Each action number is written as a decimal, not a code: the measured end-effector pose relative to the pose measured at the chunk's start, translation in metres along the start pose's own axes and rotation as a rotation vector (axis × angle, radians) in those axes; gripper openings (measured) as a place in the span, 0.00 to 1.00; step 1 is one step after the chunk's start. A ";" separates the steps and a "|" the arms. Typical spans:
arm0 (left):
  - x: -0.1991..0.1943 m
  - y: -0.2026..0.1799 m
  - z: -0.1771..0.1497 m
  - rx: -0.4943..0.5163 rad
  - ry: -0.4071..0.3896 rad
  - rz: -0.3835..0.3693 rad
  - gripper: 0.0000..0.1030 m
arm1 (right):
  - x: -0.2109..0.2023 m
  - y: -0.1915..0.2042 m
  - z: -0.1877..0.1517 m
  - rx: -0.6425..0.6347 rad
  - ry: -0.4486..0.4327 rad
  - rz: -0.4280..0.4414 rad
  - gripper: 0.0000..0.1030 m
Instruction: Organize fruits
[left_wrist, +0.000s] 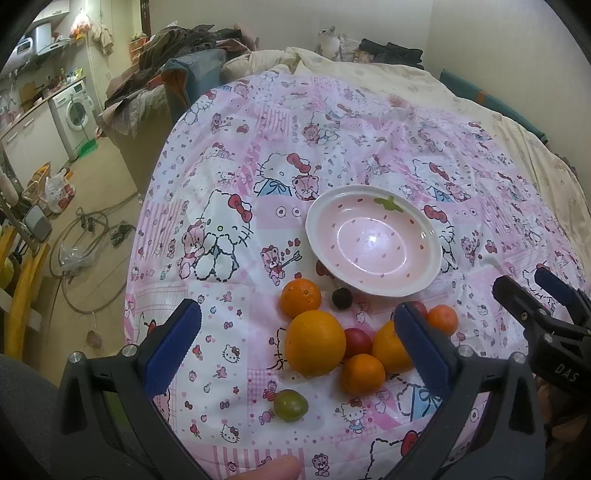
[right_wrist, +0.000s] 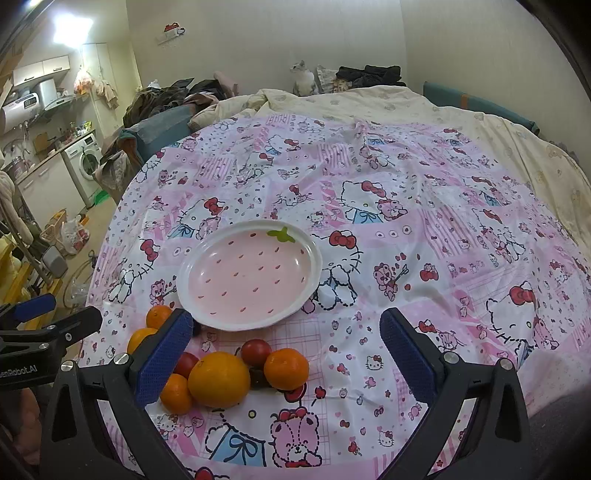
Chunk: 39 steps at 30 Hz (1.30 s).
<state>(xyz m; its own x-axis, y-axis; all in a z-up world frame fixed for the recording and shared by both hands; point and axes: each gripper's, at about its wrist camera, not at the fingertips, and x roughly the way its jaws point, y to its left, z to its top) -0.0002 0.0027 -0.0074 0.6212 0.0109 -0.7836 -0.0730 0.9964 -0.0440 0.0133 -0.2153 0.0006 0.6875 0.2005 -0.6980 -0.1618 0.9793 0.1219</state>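
Observation:
A pink strawberry-patterned plate (left_wrist: 373, 240) (right_wrist: 249, 275) lies empty on the Hello Kitty bedsheet (left_wrist: 229, 166). Just in front of it lies a cluster of fruit: a large orange (left_wrist: 315, 342) (right_wrist: 219, 379), smaller oranges (left_wrist: 300, 297) (left_wrist: 362, 373) (right_wrist: 286, 368), a red plum (left_wrist: 357, 342) (right_wrist: 256, 352), a dark plum (left_wrist: 341, 297) and a green plum (left_wrist: 290, 405). My left gripper (left_wrist: 295, 354) is open above the cluster, empty. My right gripper (right_wrist: 286, 354) is open and empty, the fruit by its left finger; it also shows in the left wrist view (left_wrist: 532, 291).
The bed runs back to a cream duvet (right_wrist: 424, 107) with a cat (right_wrist: 303, 79) and dark clothes (right_wrist: 369, 75) at the wall. On the left the bed's edge drops to a floor with a hose (left_wrist: 85, 236), bags and a washing machine (left_wrist: 74, 110).

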 end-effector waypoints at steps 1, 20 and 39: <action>0.000 0.000 0.000 0.000 0.000 -0.001 1.00 | 0.000 0.000 0.000 0.000 0.000 0.001 1.00; 0.002 0.001 0.001 -0.006 0.005 -0.005 1.00 | 0.001 0.000 0.001 0.002 0.008 -0.004 1.00; 0.001 0.001 0.004 -0.008 0.006 -0.001 1.00 | 0.002 -0.001 -0.001 0.004 0.013 -0.004 1.00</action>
<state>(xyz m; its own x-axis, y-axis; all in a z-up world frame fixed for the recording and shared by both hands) 0.0033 0.0041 -0.0055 0.6166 0.0093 -0.7872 -0.0785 0.9957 -0.0497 0.0143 -0.2162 -0.0010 0.6786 0.1961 -0.7079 -0.1559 0.9802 0.1220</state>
